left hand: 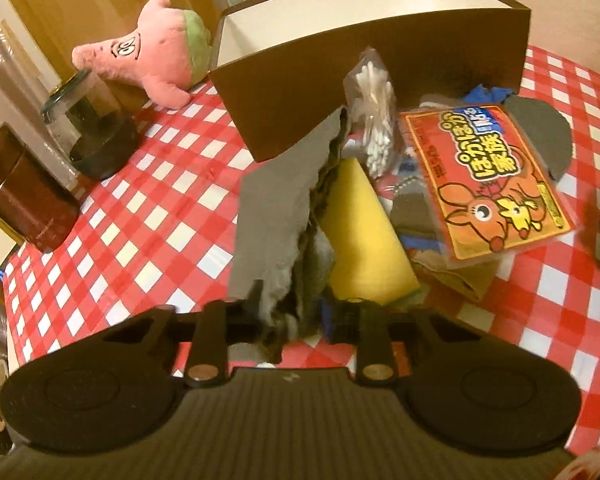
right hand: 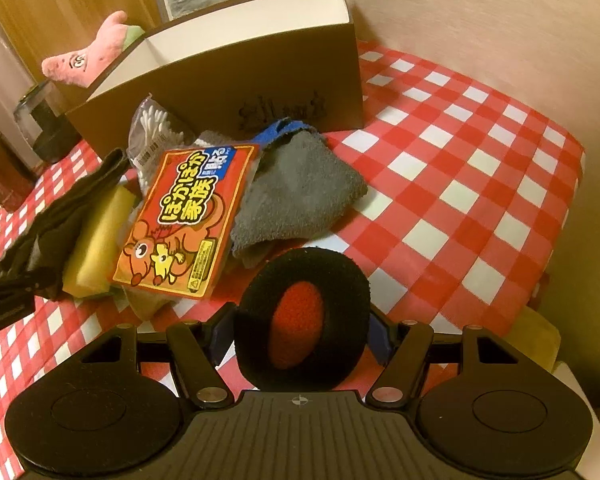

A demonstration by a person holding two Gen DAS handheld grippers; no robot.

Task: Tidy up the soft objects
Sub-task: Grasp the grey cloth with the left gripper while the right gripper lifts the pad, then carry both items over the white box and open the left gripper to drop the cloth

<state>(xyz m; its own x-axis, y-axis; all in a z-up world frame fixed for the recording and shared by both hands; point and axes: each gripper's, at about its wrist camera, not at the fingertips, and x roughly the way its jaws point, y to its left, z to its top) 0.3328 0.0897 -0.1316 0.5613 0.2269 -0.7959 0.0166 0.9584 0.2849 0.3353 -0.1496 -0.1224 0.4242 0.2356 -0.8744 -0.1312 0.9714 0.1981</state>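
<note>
Meanwhile, the left gripper (left hand: 296, 316) had its fingers pinched on a dark grey cloth (left hand: 284, 216) beside the yellow sponge (left hand: 360, 240), while the right gripper (right hand: 300, 340) gripped a black-and-red pad (right hand: 300, 320) above the checkered table (right hand: 460, 184), before the brown box (right hand: 236, 76).

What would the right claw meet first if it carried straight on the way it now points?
Probably the grey towel, lying directly ahead of the right claw, which grips a black and red pad; depth is uncertain.
</note>
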